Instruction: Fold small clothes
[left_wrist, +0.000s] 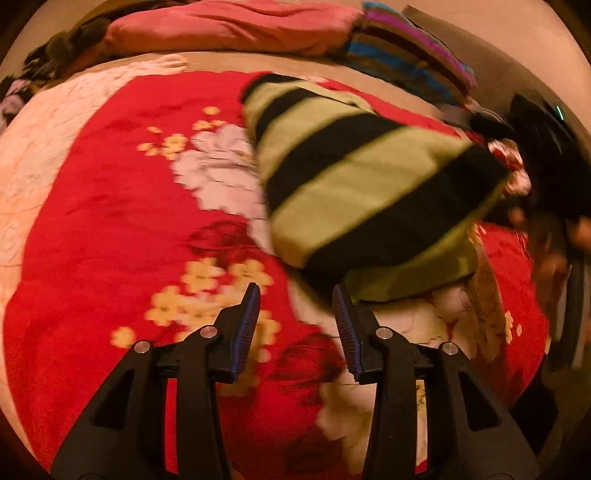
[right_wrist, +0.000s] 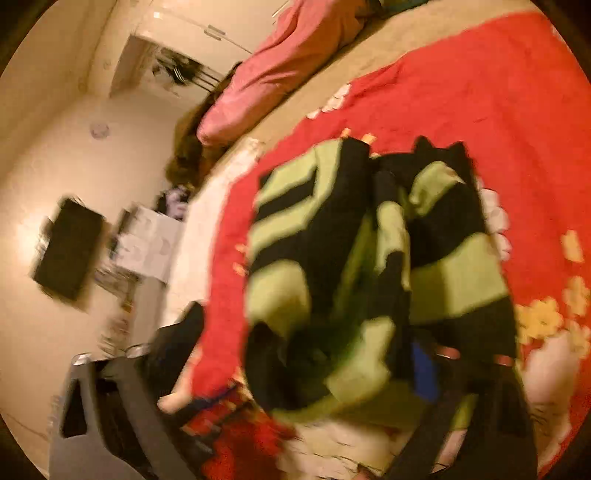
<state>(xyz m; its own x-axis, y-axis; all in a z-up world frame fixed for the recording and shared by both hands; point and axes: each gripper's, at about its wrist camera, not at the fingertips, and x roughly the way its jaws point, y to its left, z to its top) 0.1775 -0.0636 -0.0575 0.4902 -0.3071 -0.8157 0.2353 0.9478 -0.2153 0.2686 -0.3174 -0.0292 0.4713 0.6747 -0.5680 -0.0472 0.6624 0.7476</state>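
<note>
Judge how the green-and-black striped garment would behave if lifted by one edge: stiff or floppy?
Probably floppy: the striped garment lies bunched in soft folds on the red flowered blanket. It looks like a light knit, so it should sag and drape from the jaws. Pushed, it would likely crumple against the fuzzy blanket instead of sliding.

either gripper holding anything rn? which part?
Left gripper: open, empty. Right gripper: buried under the striped garment; grip cannot be told.

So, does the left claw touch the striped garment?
Apart. In the left wrist view the left claw stands open with only blanket between its fingers; the striped garment lies just beyond.
</note>
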